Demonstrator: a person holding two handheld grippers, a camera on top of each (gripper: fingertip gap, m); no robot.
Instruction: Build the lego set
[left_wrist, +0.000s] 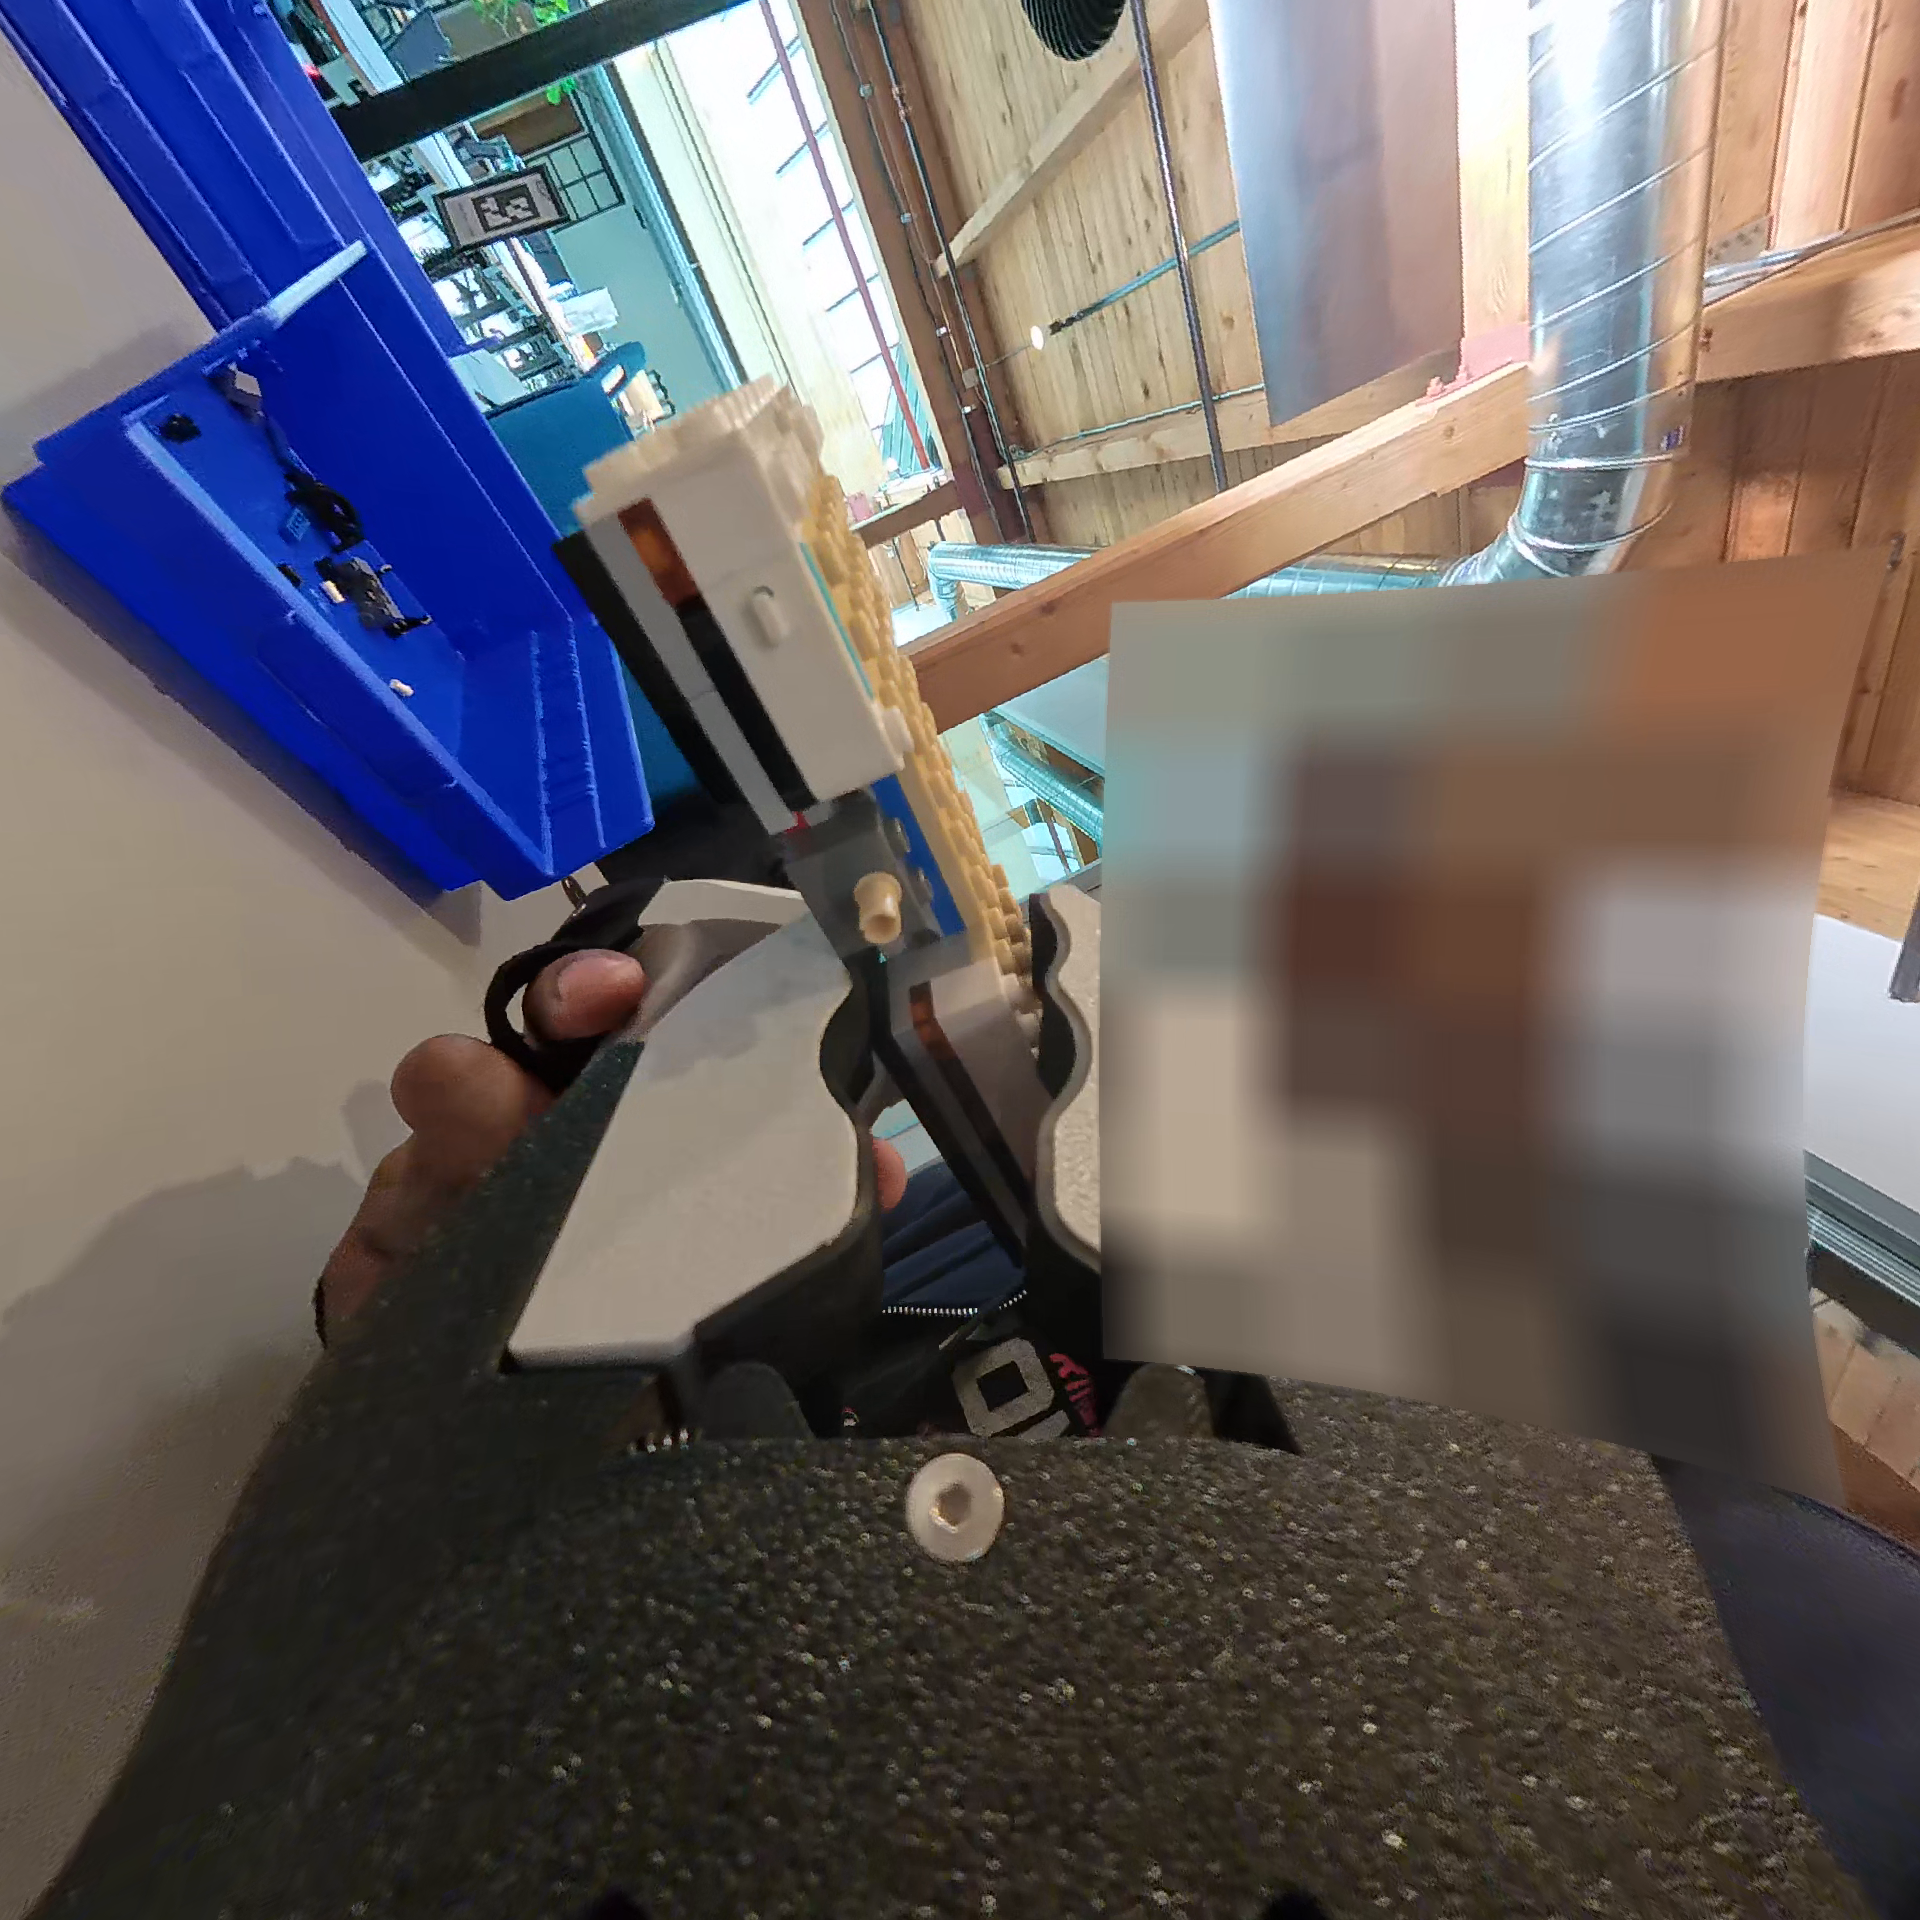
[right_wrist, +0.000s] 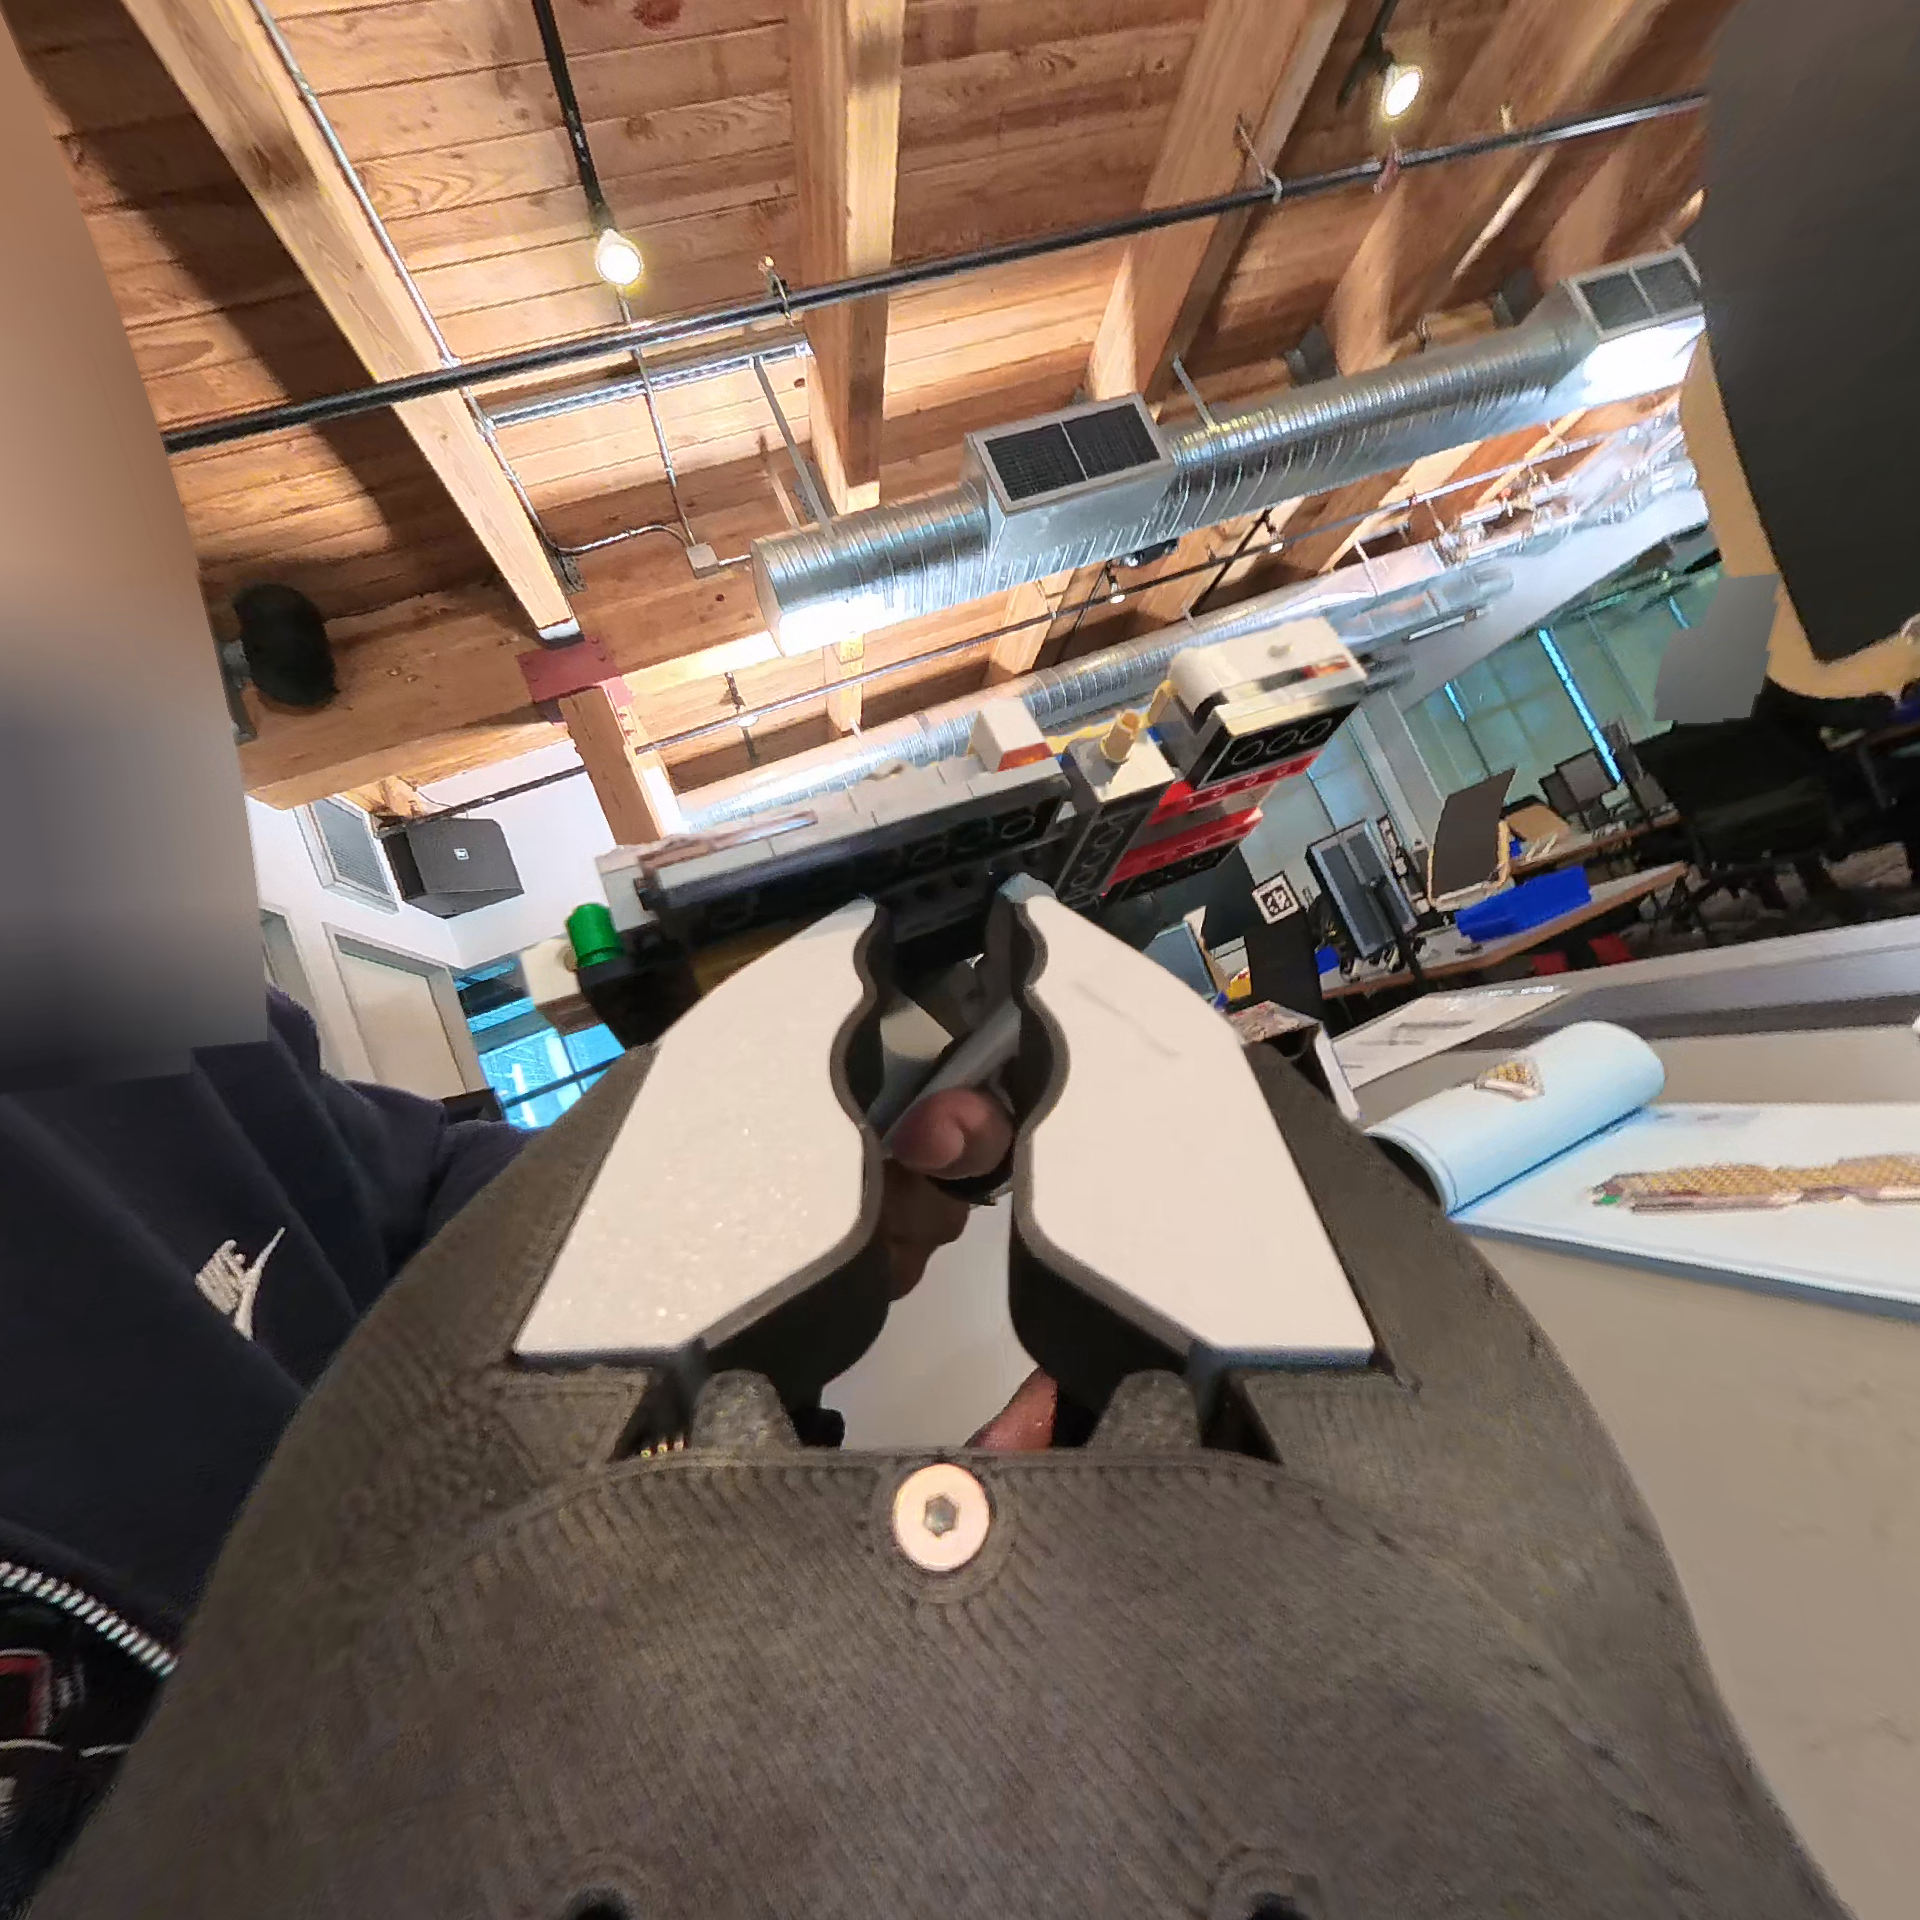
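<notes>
A brick model (left_wrist: 769, 644) of white, black, tan and blue parts stands up out of my left gripper (left_wrist: 940, 956). The gripper is shut on the model's lower end, with the tan studs against its right pad (left_wrist: 1055, 977). In the right wrist view the same model (right_wrist: 1039, 800) lies crosswise above the fingers, its black and red underside showing. My right gripper (right_wrist: 948, 906) is shut on a dark block under the model's middle. A person's hand (left_wrist: 520, 1049) with a black strap is just left of the left gripper. A thumb (right_wrist: 951, 1132) shows behind the right jaws.
A blue bin (left_wrist: 343, 582) holding a few small parts stands on the white table (left_wrist: 156, 935) at the left. An open booklet (right_wrist: 1558, 1143) lies on the table at the right. A green stud piece (right_wrist: 592, 930) sits at the model's left end. The person's dark jacket (right_wrist: 208, 1195) is close. My left and right fingertips are right by each other.
</notes>
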